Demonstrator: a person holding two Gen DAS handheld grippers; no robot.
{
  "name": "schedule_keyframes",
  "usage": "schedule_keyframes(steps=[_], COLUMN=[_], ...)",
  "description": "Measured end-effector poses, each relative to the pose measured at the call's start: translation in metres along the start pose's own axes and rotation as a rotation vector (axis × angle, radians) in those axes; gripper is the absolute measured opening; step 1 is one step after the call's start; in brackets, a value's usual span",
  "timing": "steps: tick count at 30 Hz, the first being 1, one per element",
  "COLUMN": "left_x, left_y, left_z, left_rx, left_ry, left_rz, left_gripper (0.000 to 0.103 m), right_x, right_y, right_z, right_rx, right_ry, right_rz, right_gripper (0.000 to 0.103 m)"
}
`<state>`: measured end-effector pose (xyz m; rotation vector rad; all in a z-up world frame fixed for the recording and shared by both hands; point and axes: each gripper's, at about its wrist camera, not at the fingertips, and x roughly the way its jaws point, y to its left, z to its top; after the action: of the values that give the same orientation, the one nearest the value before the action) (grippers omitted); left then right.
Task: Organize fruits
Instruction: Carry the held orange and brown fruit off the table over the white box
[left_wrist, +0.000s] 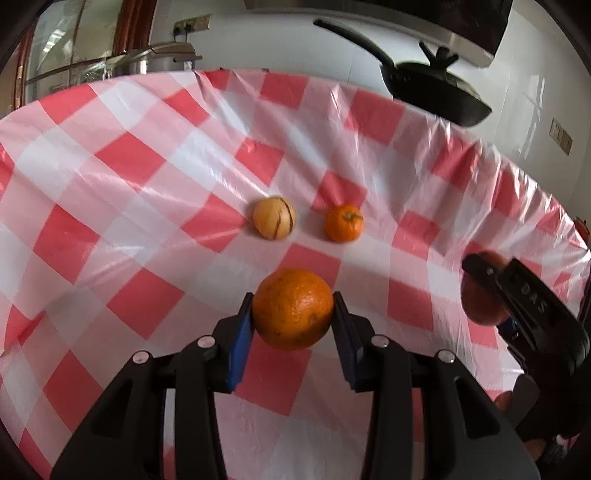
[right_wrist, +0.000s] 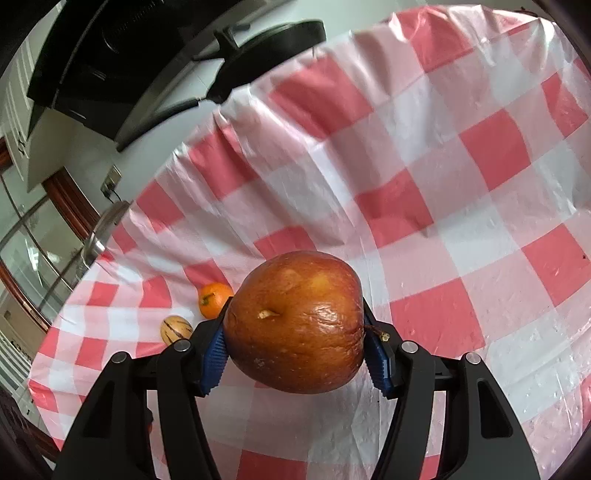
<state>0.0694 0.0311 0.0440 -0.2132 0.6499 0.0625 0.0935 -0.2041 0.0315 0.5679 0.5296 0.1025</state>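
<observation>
- Two fruits lie loose on the bench's red-and-white checked cloth (left_wrist: 147, 155): a small tangerine (left_wrist: 343, 222) and, just beside it, a pale striped fruit (left_wrist: 274, 218).
- The left gripper (left_wrist: 293, 314) clamps an orange (left_wrist: 293, 308) above the cloth, with those two fruits beyond it.
- The right gripper (right_wrist: 295, 332) grips a reddish apple (right_wrist: 295, 321), lifted off the cloth.
- A black pan (left_wrist: 436, 88) sits past the bench's far edge.
</observation>
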Motion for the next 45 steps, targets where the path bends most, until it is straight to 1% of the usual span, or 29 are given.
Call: schedule_keyframes(steps=[2,4,5,8,10,12,14,17,20,24,26,28,32,35,45], left_x=[-0.007,-0.021,-0.031,-0.068,-0.101,-0.126,-0.146,-0.175,-0.202,-0.221,-0.226,-0.232,-0.243,-0.251,-0.286], left_y=[0.004,0.012,0.017,0.035,0.047,0.056,0.064,0.077,0.089,0.105,0.111,0.119,0.138,0.152,0.233], left_z=[0.001,-0.003,-0.007,-0.027,-0.045,-0.06,-0.074,-0.093,-0.112,-0.131,-0.14,-0.149,-0.164,-0.17,-0.201], left_rx=[-0.012,-0.032,-0.043,-0.064,-0.052,-0.043,-0.029,-0.01,0.032,0.052,0.072,0.076,0.079,0.068,-0.075], left_ry=[-0.029,-0.051,-0.062,-0.091,-0.116,-0.129,-0.12,-0.094,-0.09,-0.051,-0.036,-0.023,-0.011,-0.016,-0.016], left_rz=[-0.014,-0.005,-0.001,0.029,0.053,0.062,0.072,0.072,0.11,0.131,0.153,0.156,0.177,0.199,0.298], left_gripper=[0.041,0.041,0.041,0.041,0.041,0.041,0.041,0.041,0.041,0.041,0.041,0.041,0.041,0.041,0.041], right_x=[-0.006,-0.011,-0.016,-0.039,-0.065,-0.087,-0.105,-0.132,-0.155,-0.179,-0.188,-0.196,-0.205,-0.213,-0.237], right_y=[-0.001,-0.002,-0.002,0.0,0.008,0.018,0.024,0.041,0.052,0.066,0.073,0.082,0.102,0.121,0.178], right_z=[0.0,0.001,0.0,-0.013,-0.03,-0.047,-0.066,-0.1,-0.126,-0.15,-0.161,-0.172,-0.193,-0.213,-0.282], right_rx=[0.004,0.001,-0.003,-0.001,-0.028,-0.068,-0.086,-0.18,-0.242,-0.31,-0.345,-0.389,-0.47,-0.537,-0.774], right_ry=[-0.024,-0.031,-0.026,0.007,0.029,0.053,0.082,0.131,0.155,0.181,0.193,0.208,0.234,0.256,0.339], right_rz=[0.026,0.04,0.035,-0.013,-0.013,-0.013,0.009,0.035,0.06,0.088,0.102,0.118,0.154,0.199,0.352], right_gripper=[0.061,0.061,0.061,0.061,0.061,0.061,0.061,0.061,0.061,0.061,0.061,0.061,0.061,0.061,0.061])
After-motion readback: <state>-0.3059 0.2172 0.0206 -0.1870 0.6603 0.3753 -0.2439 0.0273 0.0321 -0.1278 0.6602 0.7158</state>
